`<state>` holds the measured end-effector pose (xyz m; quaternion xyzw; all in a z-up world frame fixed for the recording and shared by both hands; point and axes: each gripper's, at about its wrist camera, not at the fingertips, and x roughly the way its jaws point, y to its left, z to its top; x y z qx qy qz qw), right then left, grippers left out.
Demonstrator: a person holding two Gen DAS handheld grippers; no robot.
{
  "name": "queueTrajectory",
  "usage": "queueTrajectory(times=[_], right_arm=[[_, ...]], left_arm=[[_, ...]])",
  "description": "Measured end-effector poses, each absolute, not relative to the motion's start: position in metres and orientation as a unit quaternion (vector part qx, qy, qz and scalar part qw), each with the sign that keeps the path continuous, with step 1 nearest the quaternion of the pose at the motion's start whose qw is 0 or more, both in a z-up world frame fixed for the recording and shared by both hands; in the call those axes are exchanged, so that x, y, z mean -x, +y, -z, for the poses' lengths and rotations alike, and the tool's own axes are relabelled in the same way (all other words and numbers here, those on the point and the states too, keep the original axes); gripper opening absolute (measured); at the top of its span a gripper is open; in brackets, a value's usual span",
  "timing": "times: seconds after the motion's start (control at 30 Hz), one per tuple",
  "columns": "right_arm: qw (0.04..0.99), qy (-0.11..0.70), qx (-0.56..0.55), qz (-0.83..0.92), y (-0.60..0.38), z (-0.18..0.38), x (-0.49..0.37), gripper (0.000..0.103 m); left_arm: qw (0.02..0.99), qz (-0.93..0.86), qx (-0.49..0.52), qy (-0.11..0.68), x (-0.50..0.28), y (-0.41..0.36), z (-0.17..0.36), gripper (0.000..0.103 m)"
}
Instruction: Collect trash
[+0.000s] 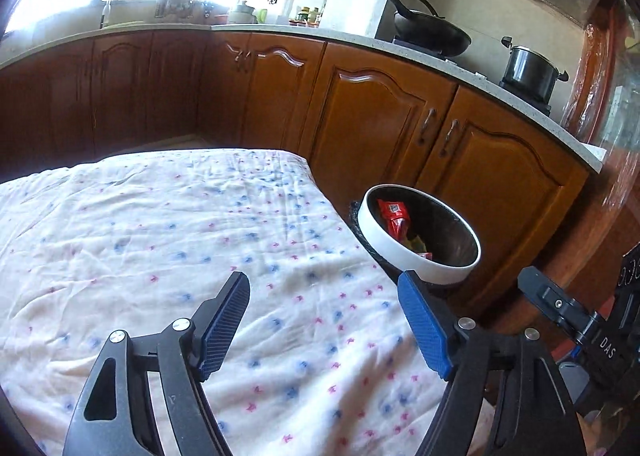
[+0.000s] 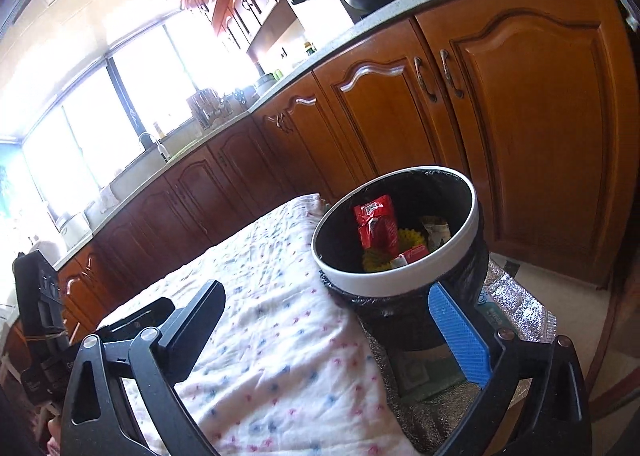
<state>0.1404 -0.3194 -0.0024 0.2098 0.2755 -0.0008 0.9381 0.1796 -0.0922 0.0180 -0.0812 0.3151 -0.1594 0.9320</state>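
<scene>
A round trash bin with a white rim (image 1: pixel 404 254) (image 2: pixel 396 276) and black liner stands on the floor beside the table's right edge. Inside lie red wrappers (image 1: pixel 394 216) (image 2: pixel 376 226) and yellow trash (image 2: pixel 410 238). My left gripper (image 1: pixel 324 296) is open and empty above the white cloth with blue and pink dots (image 1: pixel 180 256). My right gripper (image 2: pixel 326 306) is open and empty, just short of the bin, over the cloth's edge (image 2: pixel 280 316). No loose trash shows on the cloth.
Brown kitchen cabinets (image 1: pixel 360 116) (image 2: pixel 520 116) run behind the table and bin. A black wok (image 1: pixel 432 30) and a pot (image 1: pixel 528 70) sit on the stove. The right gripper's body (image 1: pixel 560 308) shows at the left view's right edge. A silvery mat (image 2: pixel 516 308) lies under the bin.
</scene>
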Motion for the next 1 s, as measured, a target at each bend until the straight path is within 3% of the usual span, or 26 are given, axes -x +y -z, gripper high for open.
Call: queueTrajectory(times=[0.1,0.23,1.0], right_arm=[[0.950,0.260,-0.170,0.011,-0.306,-0.011,-0.132,0.103],[0.975,0.199,-0.094,0.044,-0.286,-0.030,-0.107,0.103],[0.976,0.204,-0.064,0.025,-0.250,0.009,-0.064,0.103]], left_arm=[[0.942,0.154,0.075,0.288,-0.159,-0.088,-0.024,0.079],[0.961,0.121,0.071,0.238,-0.127,-0.082,-0.023,0.102],[0.976,0.080,0.018,0.201,-0.060,-0.073,0.011,0.102]])
